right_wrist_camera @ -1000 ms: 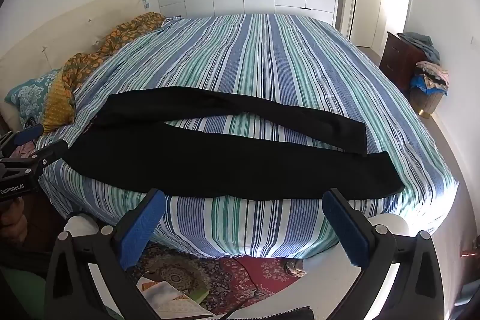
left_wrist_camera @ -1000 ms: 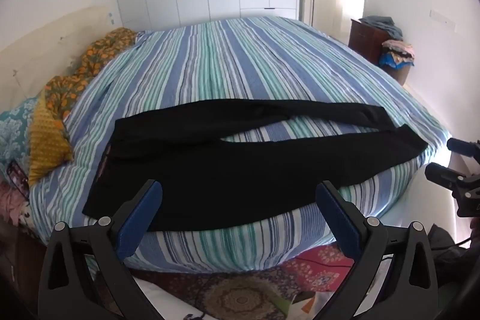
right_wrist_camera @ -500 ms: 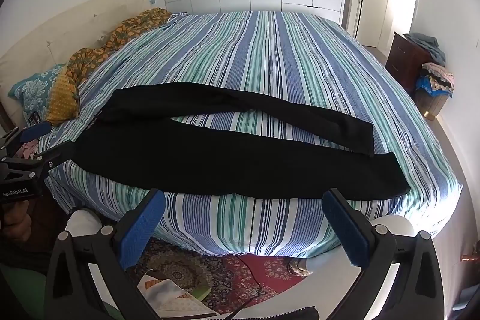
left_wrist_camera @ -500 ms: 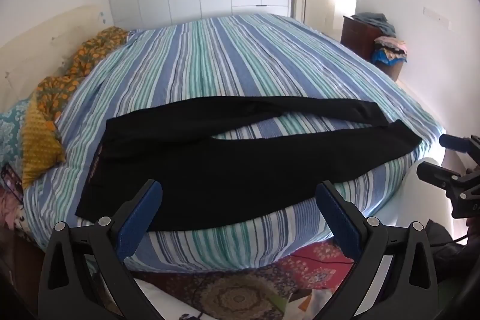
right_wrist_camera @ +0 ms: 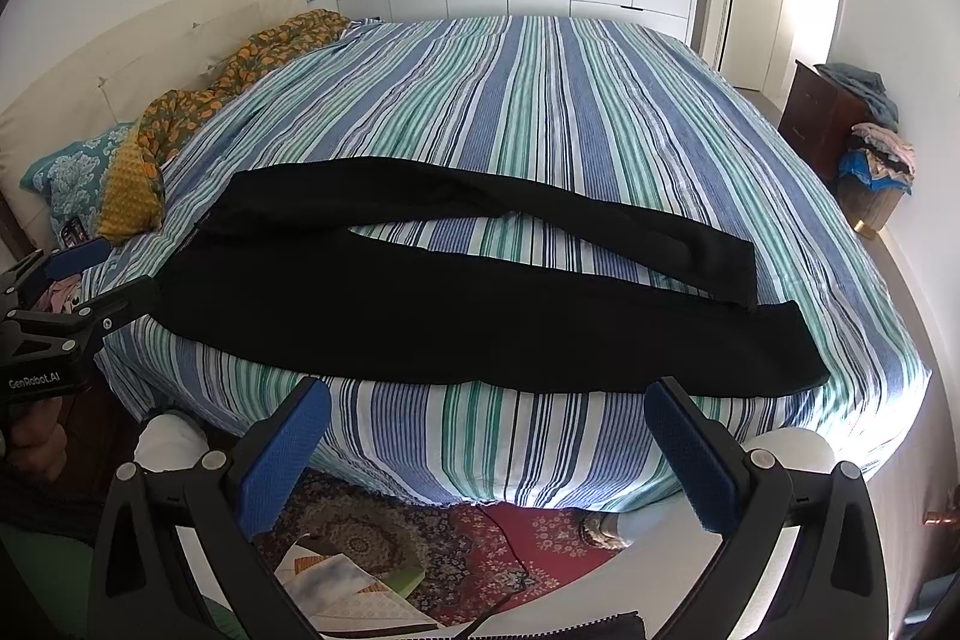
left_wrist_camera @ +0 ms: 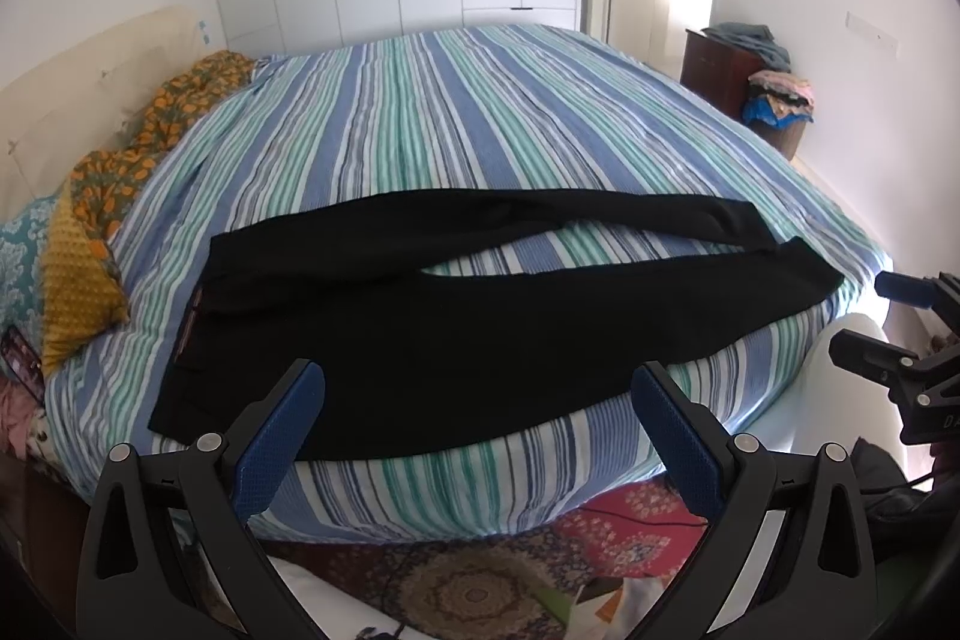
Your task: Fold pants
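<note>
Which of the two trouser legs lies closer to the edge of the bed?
The wider-looking leg of the black pants, running along the bed's near edge; the other leg angles away behind it.

Black pants [left_wrist_camera: 456,316], unfolded, flat on striped bed's near edge, legs spread apart, waistband leftward

Left tongs [left_wrist_camera: 477,403]: matte black plastic arms, triangular cut-outs near base, silver round screws at the joints, blue textured pads [left_wrist_camera: 279,439] on inner faces. Right tongs [right_wrist_camera: 487,415]: same build, black frame, silver screws, blue dimpled pads [right_wrist_camera: 285,451]. White "GenRobot.AI" lettering on black body at left edge of right wrist view. Bare skin of hand [right_wrist_camera: 33,430] below lettering.
</note>
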`<state>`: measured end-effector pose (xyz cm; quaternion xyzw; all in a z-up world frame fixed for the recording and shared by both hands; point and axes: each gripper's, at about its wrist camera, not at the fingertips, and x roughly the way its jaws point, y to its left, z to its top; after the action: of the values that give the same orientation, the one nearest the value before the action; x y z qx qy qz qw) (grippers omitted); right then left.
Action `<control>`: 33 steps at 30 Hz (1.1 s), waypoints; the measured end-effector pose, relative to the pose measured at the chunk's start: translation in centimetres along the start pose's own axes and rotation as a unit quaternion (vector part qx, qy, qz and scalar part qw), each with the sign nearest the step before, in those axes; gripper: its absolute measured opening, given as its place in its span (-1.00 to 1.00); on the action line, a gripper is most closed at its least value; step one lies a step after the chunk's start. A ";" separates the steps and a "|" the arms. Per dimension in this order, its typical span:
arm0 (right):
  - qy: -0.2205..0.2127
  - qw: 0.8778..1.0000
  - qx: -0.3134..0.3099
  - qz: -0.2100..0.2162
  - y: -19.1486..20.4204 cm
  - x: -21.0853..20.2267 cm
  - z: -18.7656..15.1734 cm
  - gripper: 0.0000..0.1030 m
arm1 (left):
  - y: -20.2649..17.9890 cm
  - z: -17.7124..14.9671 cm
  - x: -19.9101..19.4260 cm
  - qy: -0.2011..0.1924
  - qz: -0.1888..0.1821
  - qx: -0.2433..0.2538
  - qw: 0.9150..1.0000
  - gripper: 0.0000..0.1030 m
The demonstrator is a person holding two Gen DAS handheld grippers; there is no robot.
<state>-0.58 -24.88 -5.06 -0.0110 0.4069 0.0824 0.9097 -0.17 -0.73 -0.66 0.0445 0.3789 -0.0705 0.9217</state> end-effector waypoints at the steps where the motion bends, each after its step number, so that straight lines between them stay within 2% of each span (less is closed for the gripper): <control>1: 0.000 1.000 0.000 0.000 0.0 0.0 0.0 1.00 | 0.0 0.0 0.0 0.000 0.000 0.000 1.000 0.99; 33: 0.001 1.000 -0.003 0.001 0.2 0.1 -0.2 1.00 | 0.1 0.2 -0.1 0.000 0.002 -0.002 1.000 0.99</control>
<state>-0.71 -24.65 -5.25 -0.0137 0.4079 0.0846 0.9090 -0.05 -0.63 -0.46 0.0436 0.3792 -0.0680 0.9218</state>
